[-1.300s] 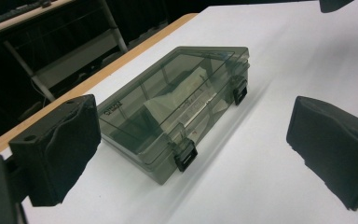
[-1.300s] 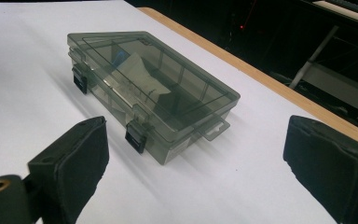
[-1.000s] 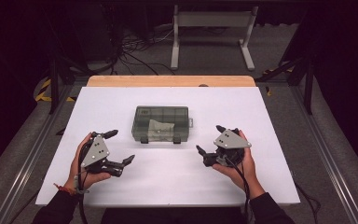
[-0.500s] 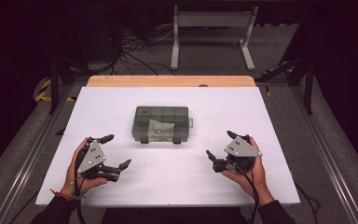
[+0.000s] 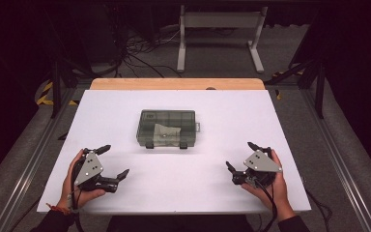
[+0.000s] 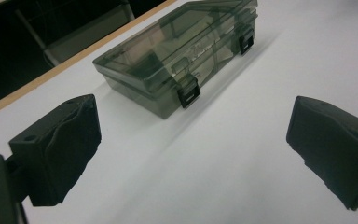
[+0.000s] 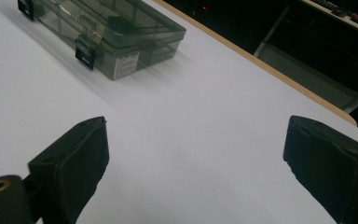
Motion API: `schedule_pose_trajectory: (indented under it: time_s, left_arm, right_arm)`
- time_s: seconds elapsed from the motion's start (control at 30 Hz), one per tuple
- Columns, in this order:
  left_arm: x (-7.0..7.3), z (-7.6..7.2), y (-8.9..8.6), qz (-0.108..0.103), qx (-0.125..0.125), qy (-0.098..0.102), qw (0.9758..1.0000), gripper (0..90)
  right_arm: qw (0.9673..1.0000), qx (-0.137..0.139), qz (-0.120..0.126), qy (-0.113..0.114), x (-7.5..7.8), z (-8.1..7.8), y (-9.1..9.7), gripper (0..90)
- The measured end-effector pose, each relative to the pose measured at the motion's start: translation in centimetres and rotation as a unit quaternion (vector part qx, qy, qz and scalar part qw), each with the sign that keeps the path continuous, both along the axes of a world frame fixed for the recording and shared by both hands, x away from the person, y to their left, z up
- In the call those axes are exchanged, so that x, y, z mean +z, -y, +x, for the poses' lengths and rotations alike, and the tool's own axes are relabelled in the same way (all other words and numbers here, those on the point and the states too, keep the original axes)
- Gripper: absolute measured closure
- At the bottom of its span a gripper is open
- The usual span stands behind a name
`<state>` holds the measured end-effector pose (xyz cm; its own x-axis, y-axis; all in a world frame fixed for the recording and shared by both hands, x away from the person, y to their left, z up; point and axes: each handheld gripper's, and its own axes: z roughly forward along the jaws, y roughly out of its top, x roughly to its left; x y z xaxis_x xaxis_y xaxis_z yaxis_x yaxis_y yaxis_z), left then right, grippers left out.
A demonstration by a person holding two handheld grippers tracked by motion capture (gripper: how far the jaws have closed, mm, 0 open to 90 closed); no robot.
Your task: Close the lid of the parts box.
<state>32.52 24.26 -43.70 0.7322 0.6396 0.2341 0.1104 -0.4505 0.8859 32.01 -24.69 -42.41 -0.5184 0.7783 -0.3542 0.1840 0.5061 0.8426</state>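
So both grippers are sitting low over the white surface [image 5: 125,111] right now, one on each side, and neither is holding anything. The left gripper [image 5: 112,161] is hovering at the near left corner, held in the person's left hand [image 5: 77,186], with its fingers [image 6: 56,149] spread wide apart and only bare surface between them. The right gripper [image 5: 245,155] is doing the same at the near right, in the right hand [image 5: 273,186], fingers [image 7: 70,163] also wide open and empty.

The thing they're both pointing toward is the smoky, see-through plastic organizer box [image 5: 166,128], which is lying flat around the middle of the surface, a bit left of center and farther away than both grippers. It's well apart from either one, with nothing touching it. The lid is looking closed, with two black latches [image 6: 189,91] on the near long side snapped down. Through the lid you can make out dividers and something pale inside, but I can't tell what it is. From the right gripper view there's a small label [image 7: 126,64] on the box's end wall, too blurry to read.

Past the far edge a strip of wood edging [image 5: 174,84] is showing, and behind that a metal stand [image 5: 220,29] is standing on the floor among some cables [image 5: 145,46].
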Motion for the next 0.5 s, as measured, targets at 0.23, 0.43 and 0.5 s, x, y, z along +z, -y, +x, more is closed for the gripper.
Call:
schedule_pose_trajectory:
  time_s: [0.23,0.43,0.5]
  left_arm:
    - [-0.8,-0.2,-0.8,0.006,0.012,-0.008,0.9999,3.9]
    - [-1.2,-0.6,-1.1,0.014,0.015,-0.014,0.9997,3.8]
    - [-1.5,-0.7,-1.3,0.014,0.017,-0.018,0.9996,3.9]
  right_arm:
    - [0.9999,-0.010,0.006,-0.004,-0.7,-0.5,1.3,7.8]
    - [0.9998,-0.014,0.013,-0.004,-1.2,-1.1,2.3,7.8]
    - [0.9997,-0.019,0.013,-0.004,-1.3,-1.4,2.6,7.8]
